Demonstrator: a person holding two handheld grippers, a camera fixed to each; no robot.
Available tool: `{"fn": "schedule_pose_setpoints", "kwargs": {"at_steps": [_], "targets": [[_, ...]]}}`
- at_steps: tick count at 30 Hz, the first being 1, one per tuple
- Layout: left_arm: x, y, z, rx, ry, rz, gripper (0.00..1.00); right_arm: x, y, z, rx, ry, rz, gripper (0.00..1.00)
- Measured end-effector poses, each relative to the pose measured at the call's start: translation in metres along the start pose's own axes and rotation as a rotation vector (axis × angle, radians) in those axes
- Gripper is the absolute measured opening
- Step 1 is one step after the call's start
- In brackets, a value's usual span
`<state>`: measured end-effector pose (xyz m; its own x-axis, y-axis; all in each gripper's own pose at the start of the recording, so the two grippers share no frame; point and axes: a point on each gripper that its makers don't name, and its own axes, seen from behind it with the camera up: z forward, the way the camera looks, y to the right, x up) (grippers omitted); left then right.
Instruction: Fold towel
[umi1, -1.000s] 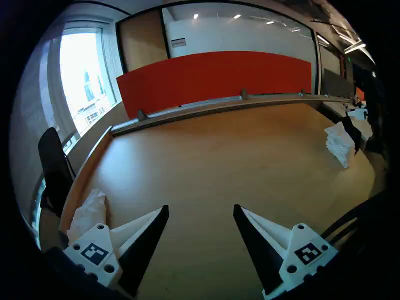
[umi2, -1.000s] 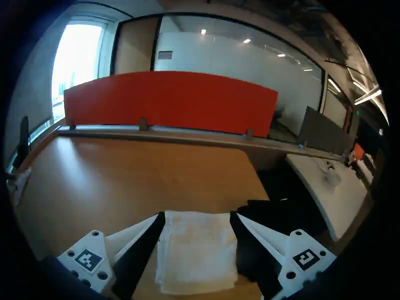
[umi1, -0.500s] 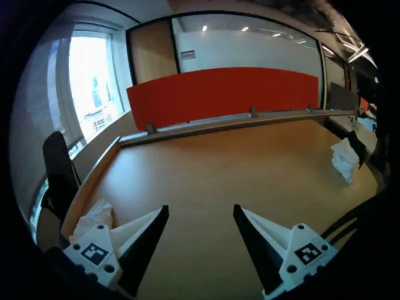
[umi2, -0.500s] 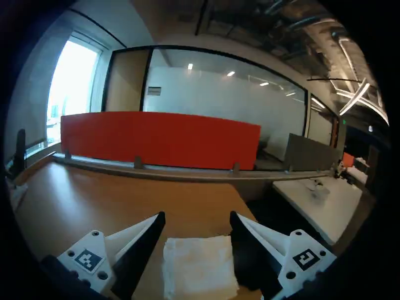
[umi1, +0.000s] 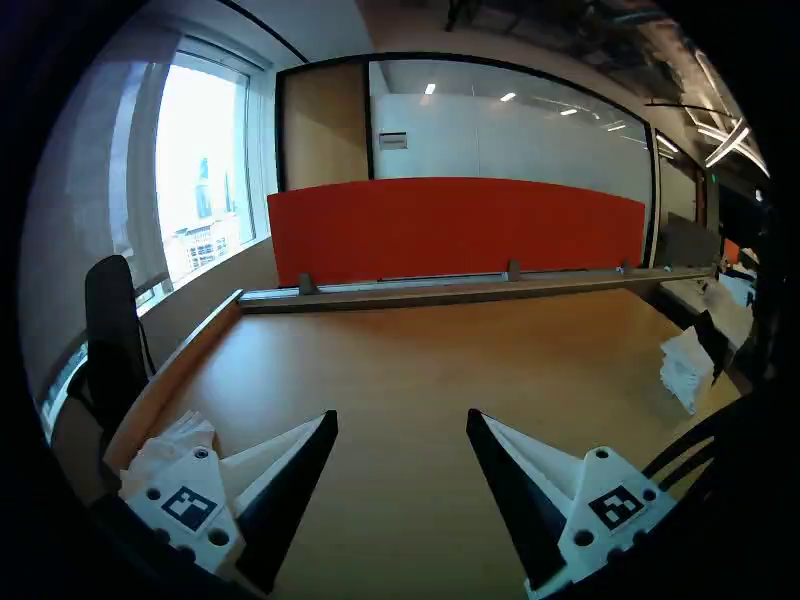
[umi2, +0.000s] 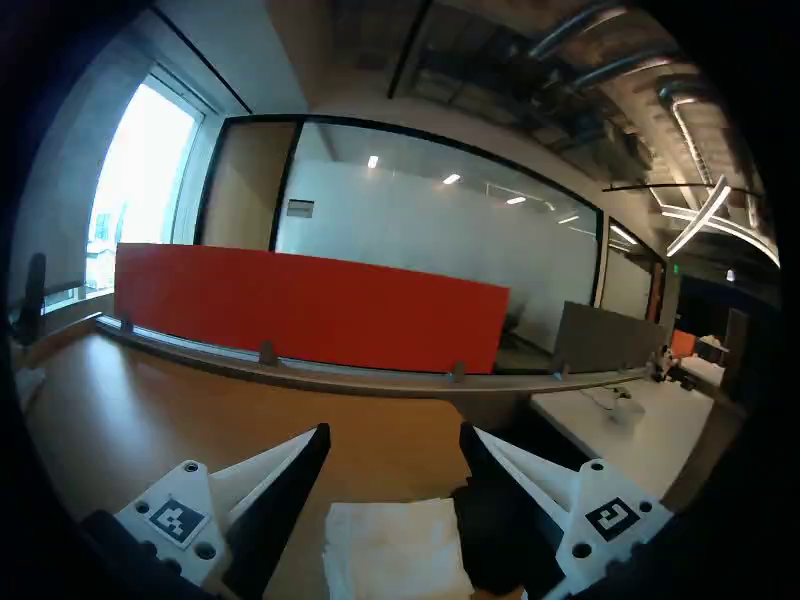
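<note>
A stack of folded white towels (umi2: 395, 550) lies on the wooden table (umi2: 150, 420) near its right end, just below and between the fingers of my right gripper (umi2: 392, 445), which is open and holds nothing. The same stack (umi1: 688, 368) appears at the far right of the left gripper view. My left gripper (umi1: 400, 428) is open above bare table (umi1: 420, 380). A crumpled white towel (umi1: 165, 452) lies at the table's left edge, partly hidden behind my left finger.
A red partition (umi1: 455, 230) runs along the table's far edge. A black chair (umi1: 110, 340) stands off the left end by a window (umi1: 200, 200). A white desk (umi2: 620, 410) with small items lies to the right, past a dark gap.
Both grippers have tilted upward, so the table and towels sit lower in the views. The folded stack has slid toward the bottom of the right gripper view. Both jaws stay open.
</note>
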<state>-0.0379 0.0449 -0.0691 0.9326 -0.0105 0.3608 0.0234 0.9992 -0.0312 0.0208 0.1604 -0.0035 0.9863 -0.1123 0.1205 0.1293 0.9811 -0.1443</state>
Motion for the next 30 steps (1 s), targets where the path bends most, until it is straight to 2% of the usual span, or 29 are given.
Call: {"fn": "schedule_pose_setpoints", "kwargs": {"at_steps": [6,12,21,30], "targets": [[0.020,-0.009,0.007,0.009,0.057,-0.024,0.96,0.010,-0.016,-0.002,0.020,0.009,-0.013,1.00],[0.040,-0.022,0.015,0.029,0.106,-0.022,0.96,0.024,-0.041,-0.002,0.043,0.025,-0.004,1.00],[0.067,-0.033,0.027,0.024,0.166,-0.044,0.96,0.046,-0.092,-0.002,0.094,0.050,0.024,1.00],[0.090,-0.041,0.031,0.020,0.244,-0.071,0.96,0.063,-0.145,-0.010,0.162,0.076,0.072,1.00]]}}
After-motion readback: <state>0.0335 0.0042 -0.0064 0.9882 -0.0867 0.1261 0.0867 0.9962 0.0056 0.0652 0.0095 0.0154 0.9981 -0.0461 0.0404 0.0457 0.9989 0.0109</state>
